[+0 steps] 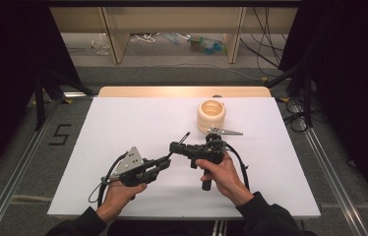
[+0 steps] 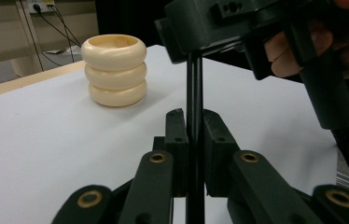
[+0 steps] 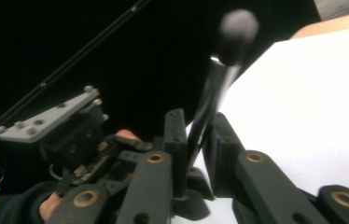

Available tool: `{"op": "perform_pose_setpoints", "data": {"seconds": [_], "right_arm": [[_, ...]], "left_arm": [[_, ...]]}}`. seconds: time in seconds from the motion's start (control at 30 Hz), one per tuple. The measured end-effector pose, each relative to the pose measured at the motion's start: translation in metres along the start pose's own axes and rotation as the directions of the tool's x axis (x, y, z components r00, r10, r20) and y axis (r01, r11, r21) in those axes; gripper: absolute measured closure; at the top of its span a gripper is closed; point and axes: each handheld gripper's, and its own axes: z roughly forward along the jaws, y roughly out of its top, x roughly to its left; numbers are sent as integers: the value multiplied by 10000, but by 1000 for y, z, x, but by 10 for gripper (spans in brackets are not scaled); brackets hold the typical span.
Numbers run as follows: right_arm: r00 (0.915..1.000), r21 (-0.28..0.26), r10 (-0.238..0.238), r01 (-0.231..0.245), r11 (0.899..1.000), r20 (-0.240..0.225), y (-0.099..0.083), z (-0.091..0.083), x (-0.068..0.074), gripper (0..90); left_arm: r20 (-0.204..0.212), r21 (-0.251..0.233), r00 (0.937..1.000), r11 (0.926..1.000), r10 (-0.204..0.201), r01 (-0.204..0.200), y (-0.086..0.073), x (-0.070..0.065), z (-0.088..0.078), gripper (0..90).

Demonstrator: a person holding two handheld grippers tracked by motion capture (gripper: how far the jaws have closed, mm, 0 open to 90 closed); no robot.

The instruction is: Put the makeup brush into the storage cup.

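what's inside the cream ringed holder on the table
The cream ringed holder has an open top; the high view shows only its pale inner wall, with nothing sticking out. Its bottom is hidden by the rim, so it may hold something.

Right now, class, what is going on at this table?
A person holds a hand-held gripper in each hand above a white table. Both grip one thin black rod: the left hand-held gripper is shut on one end, and the right hand-held gripper is shut on it too, so the rod is held between them. A cream vase of three stacked rings stands untouched farther back.
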Motion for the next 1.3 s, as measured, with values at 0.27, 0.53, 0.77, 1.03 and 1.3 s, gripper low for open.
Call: {"op": "perform_pose_setpoints", "data": {"seconds": [0.27, 0.53, 0.77, 1.03, 1.3], "right_arm": [[9918, 389, -1261, 1253, 9914, 185, 3, 3, 12, 839], [9790, 647, -1983, 1951, 9786, 471, 6, 1, 14, 839], [9399, 1127, -3235, 3117, 9435, 1092, 10, -2, 19, 839], [8933, 1729, -4204, 3940, 9027, 1592, 14, -4, 21, 839], [8734, 1944, -4444, 4093, 8915, 1993, 20, -12, 16, 839]], "left_arm": [[-61, 364, 9994, 9988, 342, -339, -2, 0, 2, 672], [-132, 465, 9993, 9984, 336, -330, -2, 2, 1, 530], [-724, 570, 9956, 9968, 597, -556, -2, 6, -5, 410], [-851, 930, 9940, 9938, 694, -614, -4, 8, -9, 343], [-986, 977, 9930, 9936, 654, -558, -7, 15, -17, 321]]}}
